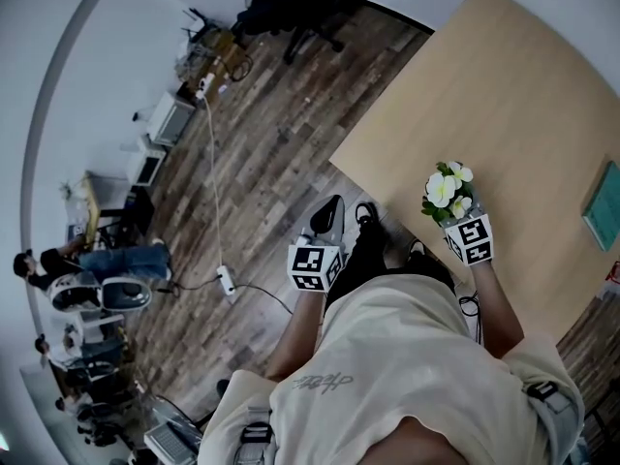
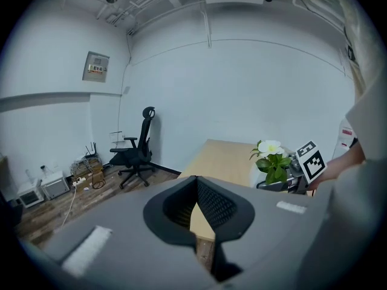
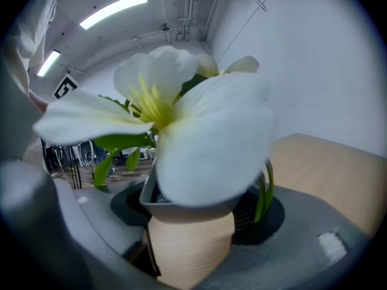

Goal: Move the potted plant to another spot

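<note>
Potted plant [image 3: 181, 138] gripped in the right claw [image 3: 193, 219], at the near edge of the desk [image 1: 504, 95].
Its tan pot sits pinched between the wide-set jaws, with the white flower rising above them; the left claw [image 2: 196, 189] is closed and empty, well apart.

Left hand-held gripper [image 2: 195, 205] closed, empty; right hand-held gripper [image 3: 192, 221] on potted plant [image 1: 445, 191].
</note>
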